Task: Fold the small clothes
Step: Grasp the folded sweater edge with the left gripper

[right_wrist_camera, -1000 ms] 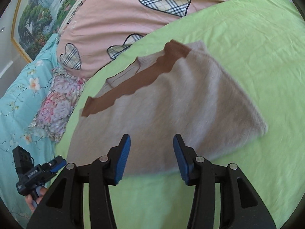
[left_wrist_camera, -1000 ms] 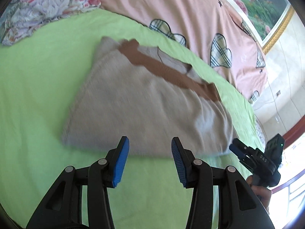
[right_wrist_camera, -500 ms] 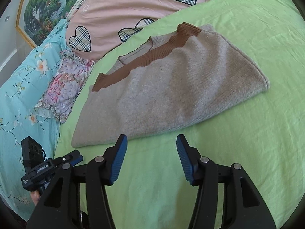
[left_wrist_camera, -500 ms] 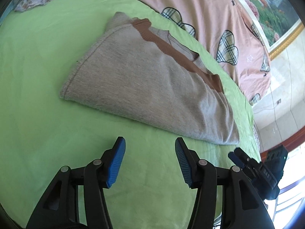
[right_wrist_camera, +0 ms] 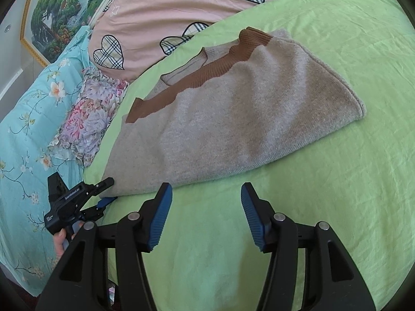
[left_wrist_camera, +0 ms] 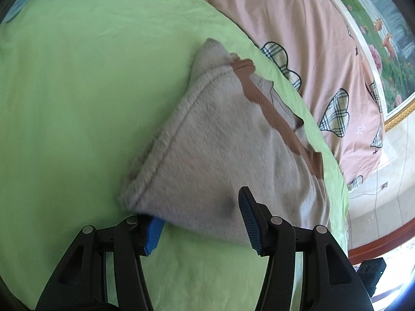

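A folded grey sweater (left_wrist_camera: 220,155) with a brown ribbed band (left_wrist_camera: 272,111) lies on the green sheet (left_wrist_camera: 77,103). My left gripper (left_wrist_camera: 201,225) is open around the sweater's near corner. One blue pad is tucked under the hem and the other hangs above the knit, neither pressing. The right wrist view shows the same sweater (right_wrist_camera: 233,119) and the left gripper (right_wrist_camera: 110,191) straddling its left corner, held by a hand (right_wrist_camera: 62,238). My right gripper (right_wrist_camera: 206,212) stands open over bare sheet, just short of the sweater's front edge, with nothing between its fingers.
A pink duvet with plaid hearts (right_wrist_camera: 160,7) lies behind the sweater. A floral cloth (right_wrist_camera: 88,119) and a turquoise flowered quilt (right_wrist_camera: 26,142) are at the left. A framed painting (right_wrist_camera: 57,13) hangs on the wall. The green sheet (right_wrist_camera: 337,207) stretches to the right.
The left gripper has rolled and dropped in onto the sweater's corner, which now sits between its jaws. The right gripper drew back off the sweater, then held still. Both jaws widened slightly.
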`<state>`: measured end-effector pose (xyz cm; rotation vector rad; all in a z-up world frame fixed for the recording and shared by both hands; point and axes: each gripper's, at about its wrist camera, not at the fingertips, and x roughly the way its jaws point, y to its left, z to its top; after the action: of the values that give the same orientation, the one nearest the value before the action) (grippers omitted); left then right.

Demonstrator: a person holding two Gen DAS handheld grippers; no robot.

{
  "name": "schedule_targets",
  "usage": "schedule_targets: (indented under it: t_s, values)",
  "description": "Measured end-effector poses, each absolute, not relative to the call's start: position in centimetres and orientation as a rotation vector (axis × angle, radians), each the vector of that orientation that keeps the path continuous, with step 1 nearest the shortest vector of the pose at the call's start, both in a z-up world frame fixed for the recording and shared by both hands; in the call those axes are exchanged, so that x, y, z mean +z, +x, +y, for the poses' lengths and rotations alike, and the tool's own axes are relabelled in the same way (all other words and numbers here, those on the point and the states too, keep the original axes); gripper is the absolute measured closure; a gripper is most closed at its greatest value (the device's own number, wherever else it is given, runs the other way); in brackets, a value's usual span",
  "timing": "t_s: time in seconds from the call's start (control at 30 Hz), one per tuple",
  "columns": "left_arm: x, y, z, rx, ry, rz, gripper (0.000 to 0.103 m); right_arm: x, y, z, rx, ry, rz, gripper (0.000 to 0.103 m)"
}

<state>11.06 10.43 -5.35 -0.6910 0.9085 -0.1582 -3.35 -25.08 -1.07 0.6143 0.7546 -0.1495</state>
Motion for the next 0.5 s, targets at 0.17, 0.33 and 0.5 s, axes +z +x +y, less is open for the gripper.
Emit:
schedule_targets:
  t_s: [0.17, 0.33, 0.5]
  values:
    - [-4.8, 12.0, 9.7, -0.11, -0.604, 0.892, 0.071, -1.3, -2.1, -25.7, -0.139, 0.628, 0.762, 0.046]
    - [-3.5, 12.4, 8.8, -0.11, -0.554, 0.886, 0.094, -1.1, -0.8, -26.8, -0.127, 0.628, 0.753, 0.046]
    - [0.5, 11.9, 5.2, -0.2, -0.459, 0.808, 0.096, 0.0, 0.1, -28.8, -0.121, 0.63, 0.723, 0.046]
